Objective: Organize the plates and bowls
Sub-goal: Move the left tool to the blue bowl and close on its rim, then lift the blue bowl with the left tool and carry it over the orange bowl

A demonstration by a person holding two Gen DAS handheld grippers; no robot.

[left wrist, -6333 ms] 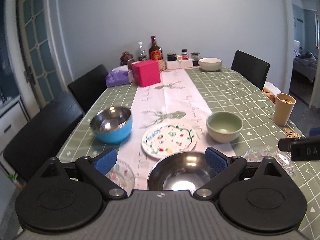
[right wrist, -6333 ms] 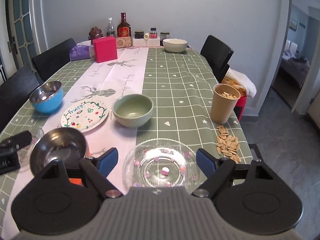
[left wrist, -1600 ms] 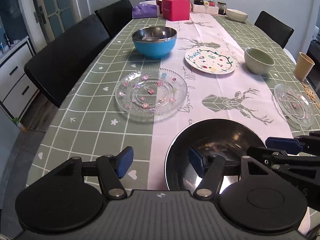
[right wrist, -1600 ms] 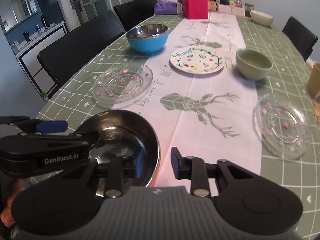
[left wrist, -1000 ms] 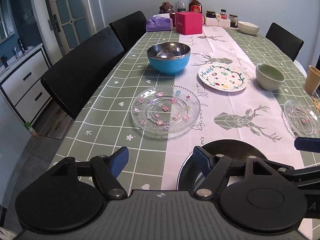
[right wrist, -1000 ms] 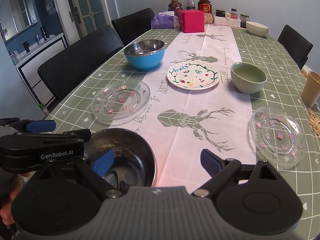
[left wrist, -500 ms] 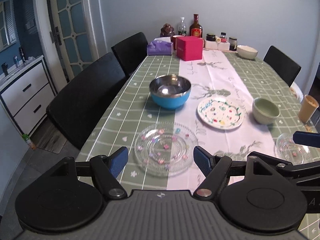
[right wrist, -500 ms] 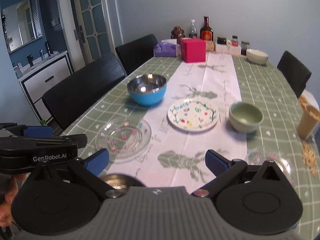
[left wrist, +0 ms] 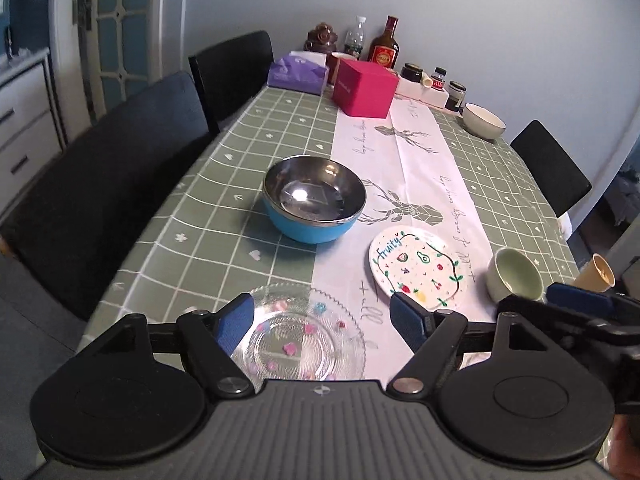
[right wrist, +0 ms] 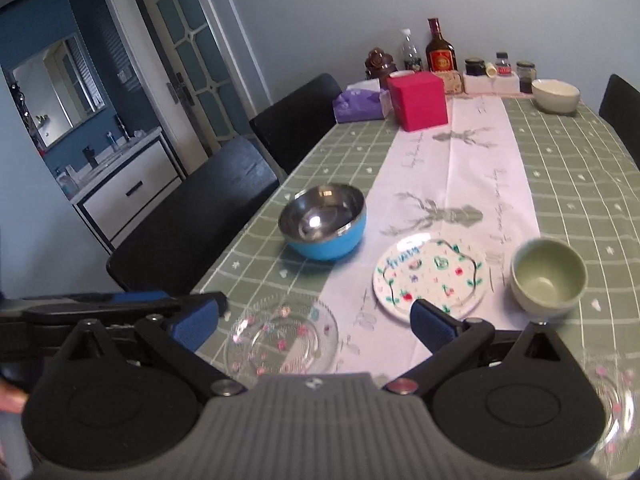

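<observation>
- The desk (left wrist: pixel 224 184) wears a green checked cloth with a white runner down its middle, and every dish in view sits on it, none stacked in another.
- The dark steel bowl that filled the bottom of both views about a second and a half ago has dropped out of frame. It was let go near the desk's near edge, so I judge that step finished.
- The blue bowl (left wrist: pixel 314 199) with its steel lining stands at 12 o'clock from the left gripper, well beyond the jaws, at the edge of the runner.
- The glass plate (left wrist: pixel 298 338) with coloured dots lies directly under the left gripper (left wrist: pixel 324 320), framed between its blue pads but not touched.
- The painted fruit plate (left wrist: pixel 418 267) lies on the runner at 1 o'clock in the left view.
- The green bowl (right wrist: pixel 548 277) stands just beside that plate, at 1 o'clock in the right view.
- A second glass plate (right wrist: pixel 612 396) shows only as a blurred rim at 4 o'clock in the right view.
- The right gripper (right wrist: pixel 314 324) has its jaws spread fully and empty, having opened from the steel bowl's rim.
- The left gripper's jaws are likewise released and carry nothing.
- Both views now look farther up the desk than a second ago. The glass plate looks the likely next pick, though nothing is committed.
</observation>
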